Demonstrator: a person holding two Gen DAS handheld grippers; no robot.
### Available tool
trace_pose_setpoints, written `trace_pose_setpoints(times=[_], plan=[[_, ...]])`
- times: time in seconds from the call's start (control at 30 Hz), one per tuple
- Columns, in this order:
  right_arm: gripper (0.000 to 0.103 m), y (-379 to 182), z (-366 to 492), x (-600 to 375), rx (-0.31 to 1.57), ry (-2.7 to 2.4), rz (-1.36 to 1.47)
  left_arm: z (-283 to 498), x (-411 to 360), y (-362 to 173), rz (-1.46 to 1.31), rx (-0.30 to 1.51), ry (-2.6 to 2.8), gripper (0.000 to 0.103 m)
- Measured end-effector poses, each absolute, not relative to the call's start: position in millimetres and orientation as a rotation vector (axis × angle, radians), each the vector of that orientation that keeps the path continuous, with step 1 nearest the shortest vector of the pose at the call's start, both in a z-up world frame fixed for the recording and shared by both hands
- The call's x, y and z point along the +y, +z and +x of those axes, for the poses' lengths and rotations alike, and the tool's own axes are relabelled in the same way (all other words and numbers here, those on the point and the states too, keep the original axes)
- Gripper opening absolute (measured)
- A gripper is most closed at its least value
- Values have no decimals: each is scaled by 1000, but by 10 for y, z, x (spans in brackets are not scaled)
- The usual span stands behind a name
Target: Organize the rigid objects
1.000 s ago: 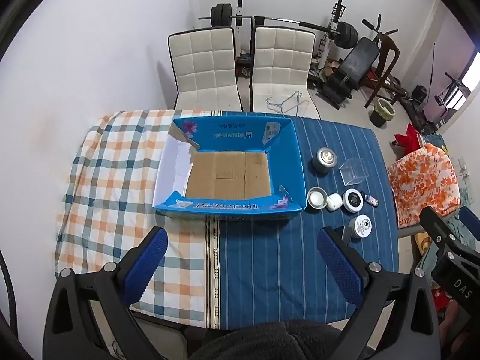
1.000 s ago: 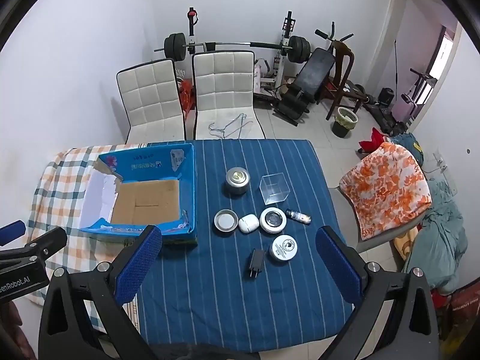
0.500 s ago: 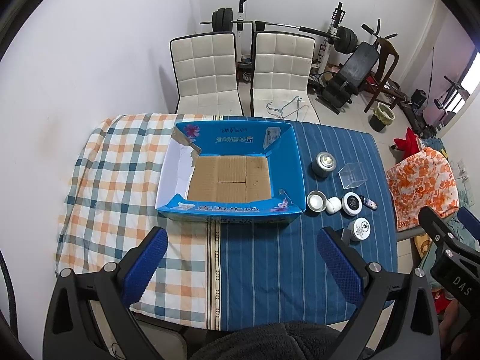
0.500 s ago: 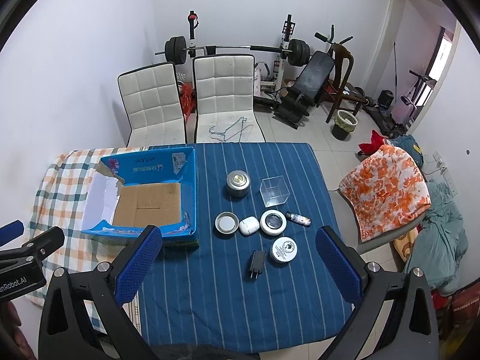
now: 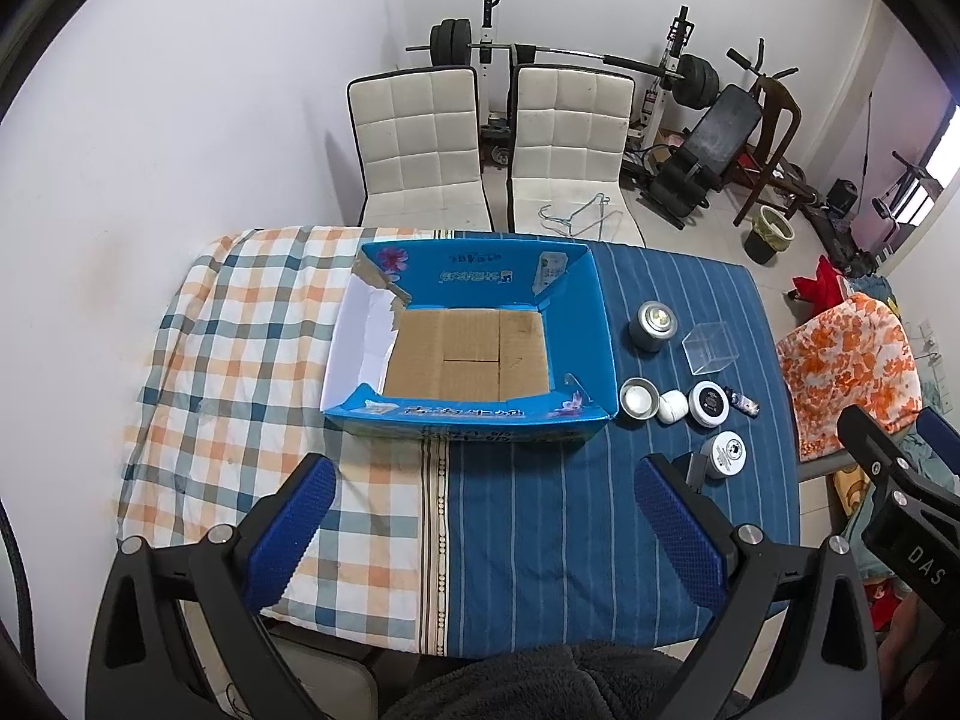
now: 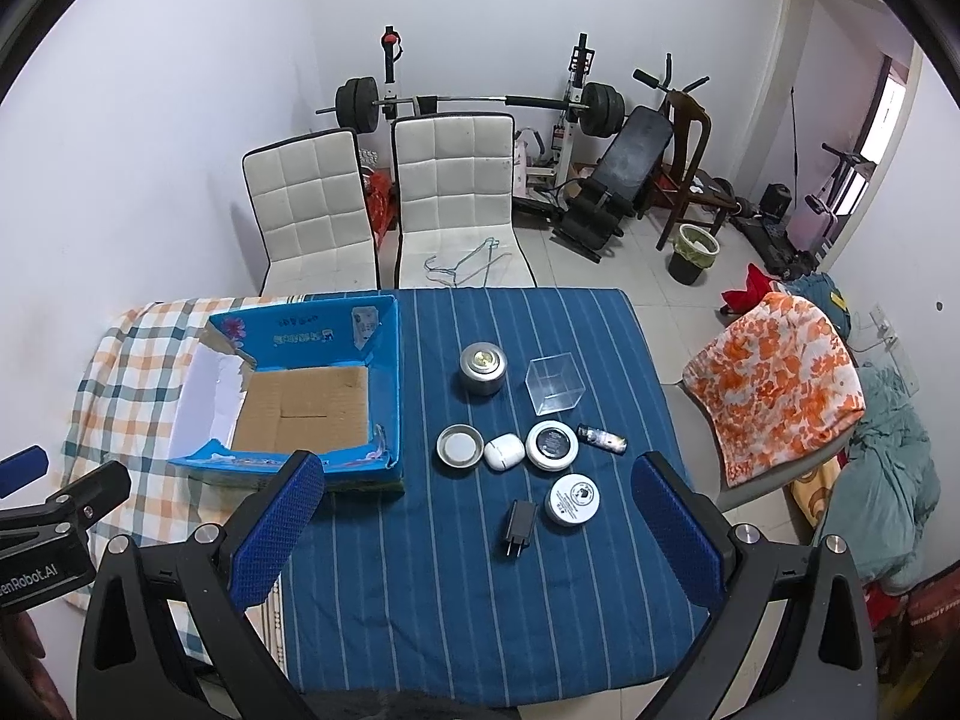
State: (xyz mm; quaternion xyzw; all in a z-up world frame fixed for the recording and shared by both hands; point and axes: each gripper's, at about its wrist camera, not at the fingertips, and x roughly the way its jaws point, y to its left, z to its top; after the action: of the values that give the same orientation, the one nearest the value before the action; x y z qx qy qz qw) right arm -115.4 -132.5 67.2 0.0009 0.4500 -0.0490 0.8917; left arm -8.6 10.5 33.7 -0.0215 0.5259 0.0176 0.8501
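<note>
An open blue cardboard box [image 5: 602,324] [image 6: 389,372] with nothing in it sits mid-table. To its right lie a metal tin [image 6: 482,367], a clear plastic cube [image 6: 555,384], a shallow tin lid [image 6: 459,445], a white earbud case [image 6: 503,452], two round white jars [image 6: 552,445] [image 6: 573,499], a small vial [image 6: 602,437] and a black charger plug [image 6: 519,527]. My left gripper [image 5: 483,516] hovers open, high above the table's near edge in front of the box. My right gripper [image 6: 480,519] is open too, high above the plug, nothing held.
The table wears a plaid cloth [image 5: 240,360] on the left and a blue striped cloth [image 6: 480,600] on the right. Two white chairs [image 6: 384,204] stand behind it, gym gear beyond. A chair with orange floral fabric [image 6: 774,372] stands at the right.
Both grippers have risen and pulled back slightly, so the table and box look smaller and lower in view. Nothing on the table has moved.
</note>
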Motion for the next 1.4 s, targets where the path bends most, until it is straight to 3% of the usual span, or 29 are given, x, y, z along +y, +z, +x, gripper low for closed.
trace_pose_setpoints(times=[1.07, 1.4], plan=[[103, 736, -1271, -1341, 908, -107, 1, -159, 107, 365, -47, 1095, 41, 102], [103, 526, -1080, -1621, 989, -132, 94, 181, -145, 220, -61, 1144, -7, 102]])
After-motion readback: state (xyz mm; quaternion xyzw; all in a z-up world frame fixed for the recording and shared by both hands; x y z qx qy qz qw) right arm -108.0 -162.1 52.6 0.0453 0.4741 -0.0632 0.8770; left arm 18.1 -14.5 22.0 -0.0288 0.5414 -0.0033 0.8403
